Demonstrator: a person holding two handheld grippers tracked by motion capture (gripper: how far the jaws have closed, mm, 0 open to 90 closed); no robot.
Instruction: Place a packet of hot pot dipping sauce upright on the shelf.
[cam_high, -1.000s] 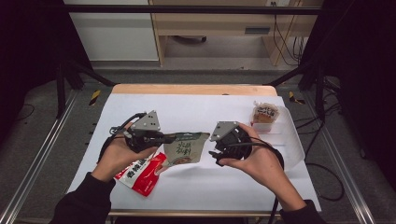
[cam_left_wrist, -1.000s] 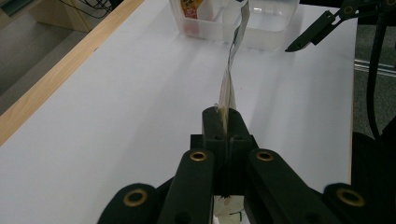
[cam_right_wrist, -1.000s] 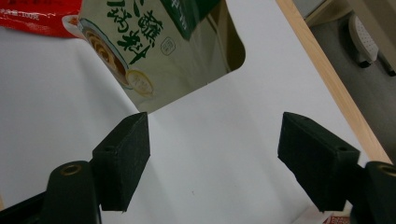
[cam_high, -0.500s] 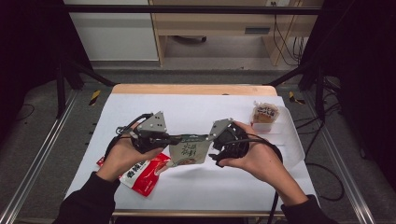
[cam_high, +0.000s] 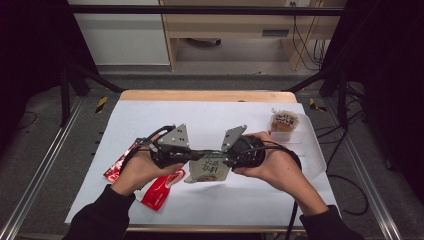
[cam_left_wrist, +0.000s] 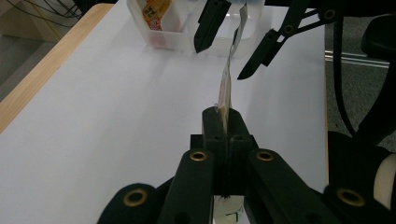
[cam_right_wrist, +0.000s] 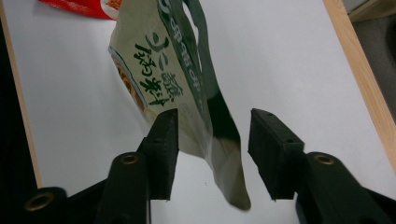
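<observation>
The left gripper (cam_left_wrist: 223, 116) is clamped tight on the edge of the green-printed pouch (cam_high: 209, 170), which hangs above the white worktop (cam_high: 240, 120) between the two hands. The right gripper (cam_right_wrist: 212, 140) stands wide open, its jaws set either side of the pouch's other edge without pinching it. The right gripper view shows the pouch's green lettering up close, while the high view takes in a red packet (cam_high: 160, 187) on the worktop under the left hand (cam_high: 142, 170) and a clear tub (cam_high: 290, 131) at the far right.
</observation>
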